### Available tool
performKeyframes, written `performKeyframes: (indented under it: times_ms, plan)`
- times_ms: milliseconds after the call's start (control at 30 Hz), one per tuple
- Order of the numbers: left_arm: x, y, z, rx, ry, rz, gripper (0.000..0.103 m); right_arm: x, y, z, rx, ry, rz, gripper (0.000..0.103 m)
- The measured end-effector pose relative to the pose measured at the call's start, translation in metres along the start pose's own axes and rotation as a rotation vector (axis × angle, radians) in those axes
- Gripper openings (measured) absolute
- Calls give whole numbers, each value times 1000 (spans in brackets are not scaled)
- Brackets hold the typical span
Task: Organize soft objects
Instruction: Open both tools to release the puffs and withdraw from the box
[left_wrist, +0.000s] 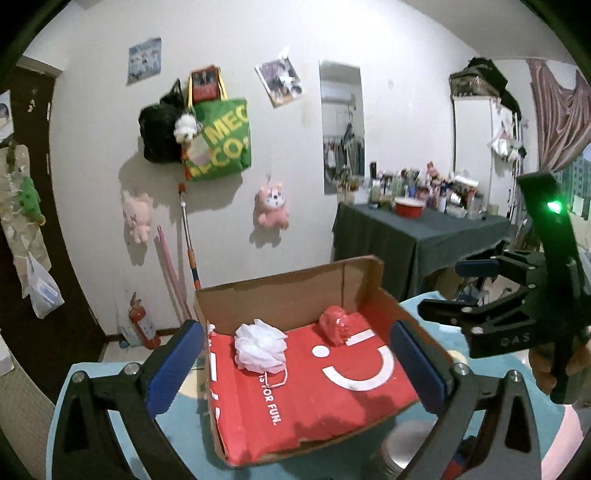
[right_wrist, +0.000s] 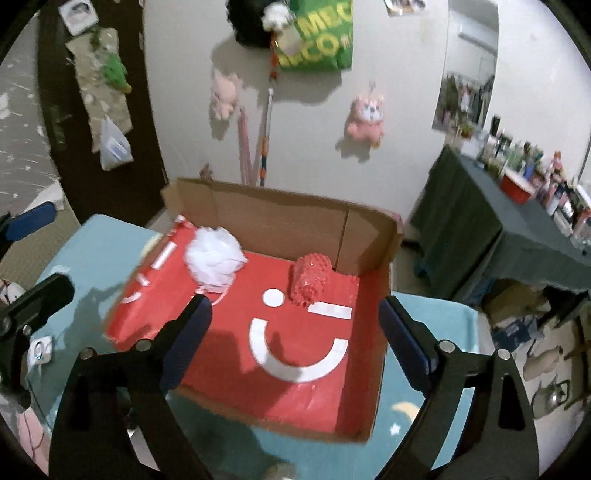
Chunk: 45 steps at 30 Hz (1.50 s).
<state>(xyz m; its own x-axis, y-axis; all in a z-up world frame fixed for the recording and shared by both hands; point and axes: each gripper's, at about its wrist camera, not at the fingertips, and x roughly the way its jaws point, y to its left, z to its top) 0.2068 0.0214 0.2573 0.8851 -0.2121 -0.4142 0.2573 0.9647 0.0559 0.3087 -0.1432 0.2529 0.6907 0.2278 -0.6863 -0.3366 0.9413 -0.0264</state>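
**Two soft things in the red-lined box**

A shallow cardboard box (right_wrist: 280, 218), open at the top and lined red with a white smiley face, holds both items. A fluffy white mesh bath pouf (right_wrist: 214, 258) sits near the box's back left corner, its cord loop trailing toward the front. A red, nubby soft object (right_wrist: 310, 278) rests near the box's back right corner, close to the back wall. The two lie well apart.
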Motion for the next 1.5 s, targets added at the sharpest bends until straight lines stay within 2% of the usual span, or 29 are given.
performKeyframes:
  times_ms: [33,167,400,600,867,1167,1300,1500]
  plan:
    - [-12,-3,-2,-2,-15,-1,103,-11,4,-4,30,-14,-3,93]
    - [-50,-14,-14,5,-74,2,103,-65,19,-27,5,-121,-18,98]
    - [-111,-37,-46,16,-177,-2,103,-140,37,-81,17,-277,-15,99]
    - [-148,-55,-54,32,-222,4,103,-179,55,-127,9,-356,-32,101]
    - [-200,-72,-56,57,-280,57,103,-216,73,-148,-21,-421,-46,102]
    - [-233,-74,-61,14,-296,54,103,-243,78,-174,14,-444,-15,102]
    - [-231,-74,-71,-7,-279,42,103,-253,83,-181,3,-455,-26,102]
    - [-201,-70,-123,-75,-185,17,103,-246,90,-205,17,-447,-30,103]
